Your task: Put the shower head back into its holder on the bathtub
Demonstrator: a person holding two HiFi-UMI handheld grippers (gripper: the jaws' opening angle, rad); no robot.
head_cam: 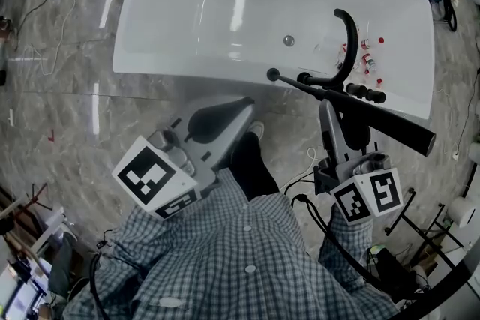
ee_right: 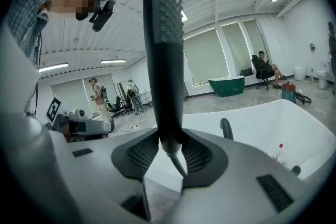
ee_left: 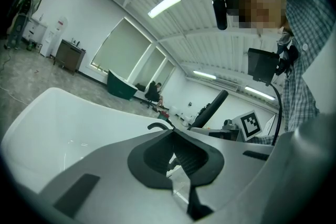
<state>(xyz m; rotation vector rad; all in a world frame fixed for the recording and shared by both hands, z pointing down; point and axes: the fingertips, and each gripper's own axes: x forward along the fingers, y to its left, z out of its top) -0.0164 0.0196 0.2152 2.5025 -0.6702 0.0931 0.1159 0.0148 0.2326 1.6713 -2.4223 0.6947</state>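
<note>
The right gripper [head_cam: 328, 106] is clenched on the shower head [head_cam: 391, 128], a long matte black wand; in the right gripper view its ribbed dark pads [ee_right: 137, 153] clasp the narrow lower neck of the shower head [ee_right: 164, 34], whose flat face is dotted with small nozzles, and a thin stem runs down below the jaws. From the head view the wand lies slantwise across the near rim of the bathtub [head_cam: 150, 4], its thick end out over the floor [head_cam: 67, 86] and its thin end above the rim; it is not in any holder.

The bathtub is glossy white with rounded walls; a black hooked tap [head_cam: 349, 34] arches over its right end, with black knobs [head_cam: 361, 92] on the rim beside it and small red-capped bottles [head_cam: 367, 56] inside nearby.

The left gripper [head_cam: 244, 107], smooth grey plastic, hangs short of the bathtub over the grey veined floor; its jaws are drawn together on nothing [ee_left: 174, 152].

A checked shirt [head_cam: 247, 251] fills the bottom of the head view.
</note>
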